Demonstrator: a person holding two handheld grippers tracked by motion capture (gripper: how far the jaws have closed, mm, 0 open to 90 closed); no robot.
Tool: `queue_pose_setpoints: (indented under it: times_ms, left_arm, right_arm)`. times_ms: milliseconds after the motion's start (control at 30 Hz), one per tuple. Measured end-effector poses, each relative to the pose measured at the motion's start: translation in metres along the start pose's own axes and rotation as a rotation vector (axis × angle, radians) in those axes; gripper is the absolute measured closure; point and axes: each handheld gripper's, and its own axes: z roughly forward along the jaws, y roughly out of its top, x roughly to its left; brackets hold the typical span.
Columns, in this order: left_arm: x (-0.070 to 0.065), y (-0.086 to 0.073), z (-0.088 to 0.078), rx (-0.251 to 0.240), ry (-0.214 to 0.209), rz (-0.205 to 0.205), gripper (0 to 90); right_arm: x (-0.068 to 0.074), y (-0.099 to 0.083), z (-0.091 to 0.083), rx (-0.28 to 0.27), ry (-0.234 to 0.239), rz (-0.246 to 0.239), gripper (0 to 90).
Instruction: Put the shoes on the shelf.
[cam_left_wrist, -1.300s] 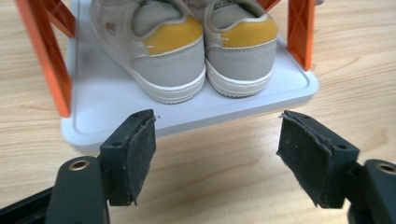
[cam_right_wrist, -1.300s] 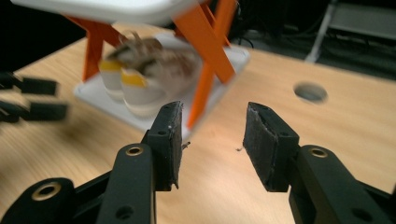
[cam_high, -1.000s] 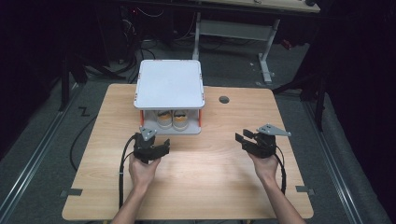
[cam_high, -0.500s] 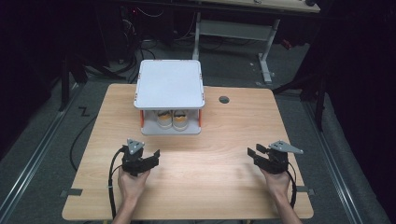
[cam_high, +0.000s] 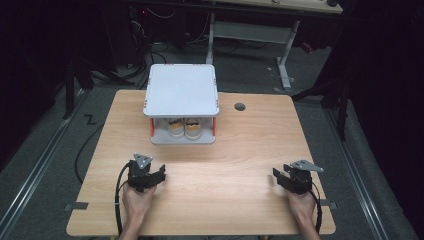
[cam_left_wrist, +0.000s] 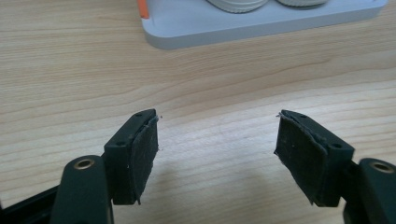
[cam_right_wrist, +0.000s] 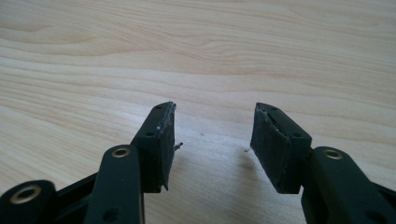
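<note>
On the wooden table (cam_high: 240, 150), a small white two-tier rack (cam_high: 182, 90) stands near the far edge, a little left of centre, with orange corner posts between its flat top and its base. A pair of tan shoes with white soles (cam_high: 184, 128) sits side by side on the lower tier, toes toward the person. The left gripper (cam_high: 161, 174) lies low over the near-left part of the table, well short of the rack, its jaws spread wide with only bare wood between them; in the left gripper view the rack's base (cam_left_wrist: 261, 21) and one orange post (cam_left_wrist: 143, 8) show beyond the jaws. The right gripper (cam_high: 278, 176) is near the near-right corner, well apart from the rack. Its jaws have just been opening and now stand apart with nothing between them, only wood grain beneath. A round dark grommet hole (cam_high: 240, 106) sits in the table just right of the rack.
</note>
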Motion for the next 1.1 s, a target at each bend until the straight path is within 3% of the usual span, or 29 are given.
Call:
queue_pose_setpoints:
  times_ms: [400,1100]
  left_arm:
    - [0.003,0.000,0.016,0.049,0.025,0.000,30.1]
    - [0.002,-0.002,0.015,0.045,0.019,-0.005,28.9]
  right_arm:
    - [-0.006,0.002,0.008,0.054,-0.046,0.002,45.4]
    - [-0.007,0.002,0.009,0.057,-0.057,0.012,41.5]
